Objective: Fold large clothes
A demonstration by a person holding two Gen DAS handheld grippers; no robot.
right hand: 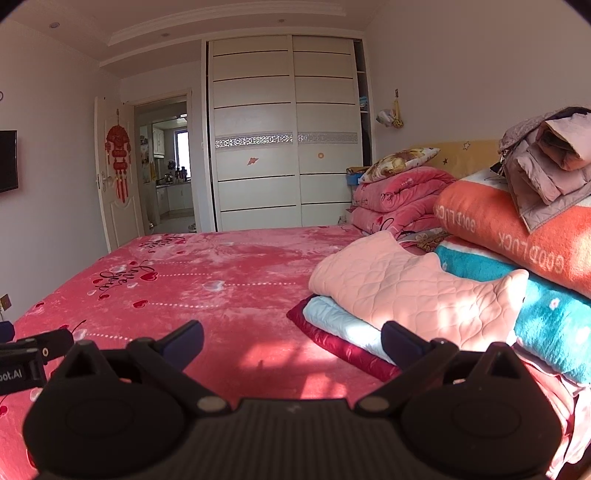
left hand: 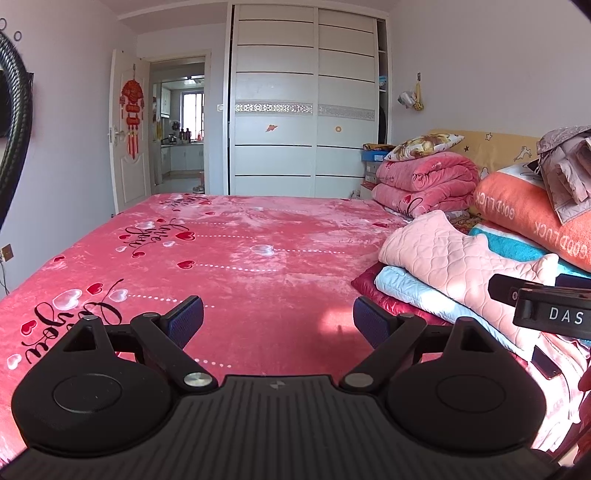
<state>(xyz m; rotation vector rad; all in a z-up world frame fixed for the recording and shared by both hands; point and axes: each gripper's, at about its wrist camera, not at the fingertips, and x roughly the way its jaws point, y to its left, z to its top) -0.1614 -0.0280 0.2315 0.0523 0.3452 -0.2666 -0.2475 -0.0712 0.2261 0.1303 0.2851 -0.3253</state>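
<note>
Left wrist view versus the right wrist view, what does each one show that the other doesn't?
Only the left wrist view shows a black ribbed hose along its left edge and the right gripper's body marked DAS. Only the right wrist view shows a dark wall screen and recessed ceiling lights. Both show the pink heart bedspread, the white sliding wardrobe, the stacked folded clothes topped by a pink quilted piece, and the orange GOOD LUCK blanket. Each gripper's jaws stand open, holding nothing.

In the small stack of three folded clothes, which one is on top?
The pink quilted one; the light blue one and the dark red one lie under it.
</note>
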